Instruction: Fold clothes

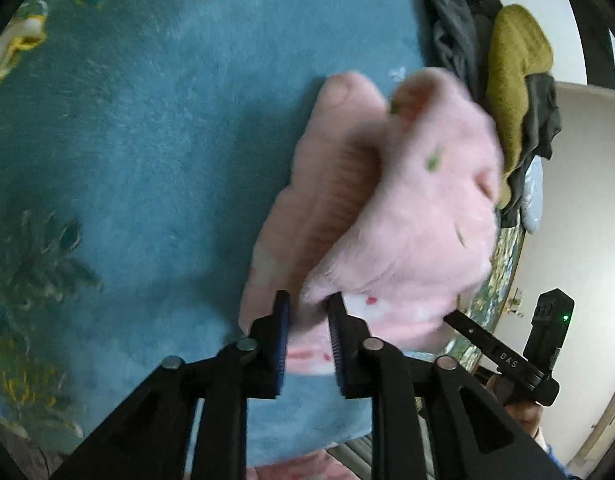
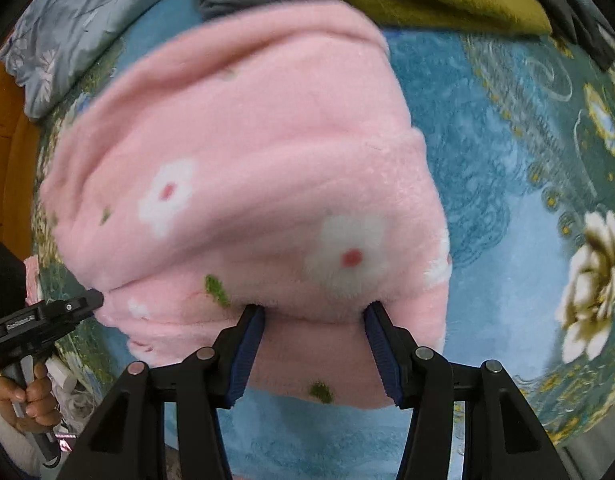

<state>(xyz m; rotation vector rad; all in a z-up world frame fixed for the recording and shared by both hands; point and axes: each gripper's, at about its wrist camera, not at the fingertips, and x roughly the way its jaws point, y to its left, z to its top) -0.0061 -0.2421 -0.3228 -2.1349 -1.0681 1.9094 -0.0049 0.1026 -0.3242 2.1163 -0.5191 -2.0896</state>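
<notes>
Pink fleece garment [image 2: 243, 184], white flowers: bunched on the blue blanket [image 1: 139, 128] that covers the bed, I see it in both wrist views.

My left gripper [image 1: 309, 308]: jaws close together, clenched on a fold at the garment's near edge.

My right gripper [image 2: 313, 320]: jaws spread wide, released, tips against the fleece hem.

Behind the garment: olive sweater [image 1: 515, 80] and grey clothes [image 1: 459, 28], heaped.

Grey pillow [image 2: 75, 20]: far left corner.

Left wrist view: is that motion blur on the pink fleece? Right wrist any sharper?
Left wrist view: yes, the pink fleece garment is smeared, print barely readable, while the left gripper stays crisp. Right wrist view: sharper, the flowers read clearly, with only the garment's far edge soft; fisheye bends the blue blanket in both.
</notes>
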